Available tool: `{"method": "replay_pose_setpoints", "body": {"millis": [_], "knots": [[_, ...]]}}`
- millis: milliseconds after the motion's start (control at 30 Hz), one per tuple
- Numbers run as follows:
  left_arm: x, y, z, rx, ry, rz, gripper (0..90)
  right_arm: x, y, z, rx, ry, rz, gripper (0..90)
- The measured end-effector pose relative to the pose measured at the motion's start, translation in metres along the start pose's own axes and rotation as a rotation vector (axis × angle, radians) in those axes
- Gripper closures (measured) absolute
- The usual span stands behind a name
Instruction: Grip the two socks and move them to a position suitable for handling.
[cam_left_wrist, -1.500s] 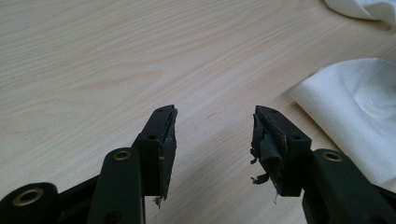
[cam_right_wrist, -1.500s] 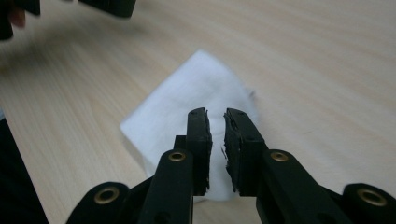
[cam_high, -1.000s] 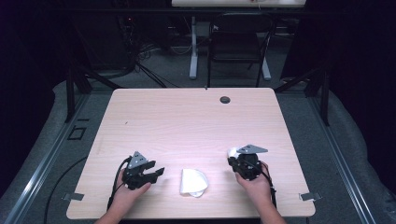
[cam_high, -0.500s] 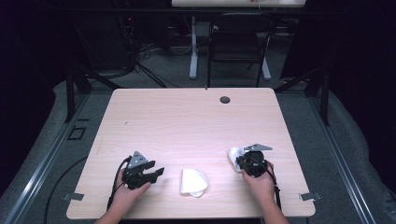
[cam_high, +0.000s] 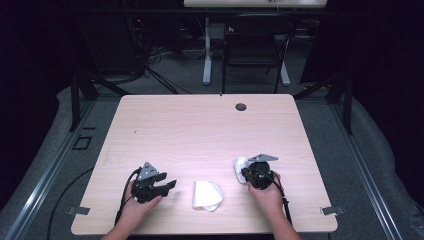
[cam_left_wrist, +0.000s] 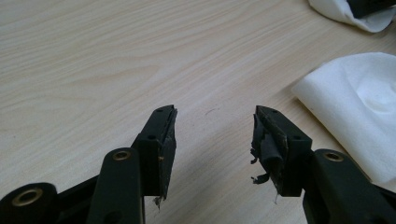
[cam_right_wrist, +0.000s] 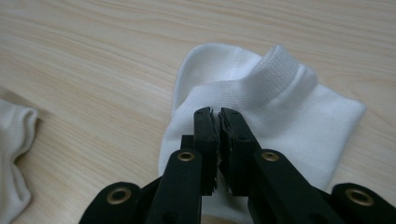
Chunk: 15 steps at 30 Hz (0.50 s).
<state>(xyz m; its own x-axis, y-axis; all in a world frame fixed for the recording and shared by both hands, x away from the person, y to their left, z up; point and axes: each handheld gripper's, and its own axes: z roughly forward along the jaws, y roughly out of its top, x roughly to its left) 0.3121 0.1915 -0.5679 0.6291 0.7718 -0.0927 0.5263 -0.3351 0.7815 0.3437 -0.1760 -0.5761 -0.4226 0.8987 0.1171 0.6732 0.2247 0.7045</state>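
Socks are the things in hand: two white ones lie on the desk (cam_high: 200, 125). One sock (cam_right_wrist: 261, 107) is under the right gripper (cam_right_wrist: 219, 112), near the right front part of the desk; the second sock (cam_high: 206, 195) lies apart, between the two hands, close to the front edge.

Compared with a second ago, the right gripper has come lower and a little nearer to the person, and its jaws have just been closing. Now they stand almost pressed together, with a fold of the sock fabric pinched at their tips, just below the ribbed cuff. I judge that the grasp is now made, so this sock is ready for lifting or pulling toward the other one.

The left gripper (cam_left_wrist: 215, 121) did not move. Its jaws are spread wide over bare wood, holding nothing, with the second sock just beside it.
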Motion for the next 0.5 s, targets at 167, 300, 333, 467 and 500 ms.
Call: {"method": "replay_pose_setpoints", "body": {"millis": [167, 300, 333, 467, 500], "knots": [[0.000, 0.000, 0.000, 0.002, -0.002, 0.002, 49.5, 0.018, 0.009, 0.011, 0.019, 0.030, -0.045, 86.1], [-0.001, 0.000, 0.000, -0.001, 0.001, 0.003, 49.5, 0.038, 0.016, 0.024, 0.013, 0.068, -0.070, 86.5], [-0.001, 0.000, 0.000, 0.001, 0.000, 0.003, 49.5, 0.042, 0.017, 0.026, 0.010, 0.081, -0.071, 86.5], [-0.001, 0.000, 0.001, 0.003, -0.006, 0.007, 49.5, 0.053, 0.021, 0.032, 0.015, 0.105, -0.089, 86.5], [-0.001, 0.000, 0.000, 0.004, -0.010, 0.010, 49.5, 0.061, 0.024, 0.036, 0.021, 0.114, -0.105, 86.6]]}}
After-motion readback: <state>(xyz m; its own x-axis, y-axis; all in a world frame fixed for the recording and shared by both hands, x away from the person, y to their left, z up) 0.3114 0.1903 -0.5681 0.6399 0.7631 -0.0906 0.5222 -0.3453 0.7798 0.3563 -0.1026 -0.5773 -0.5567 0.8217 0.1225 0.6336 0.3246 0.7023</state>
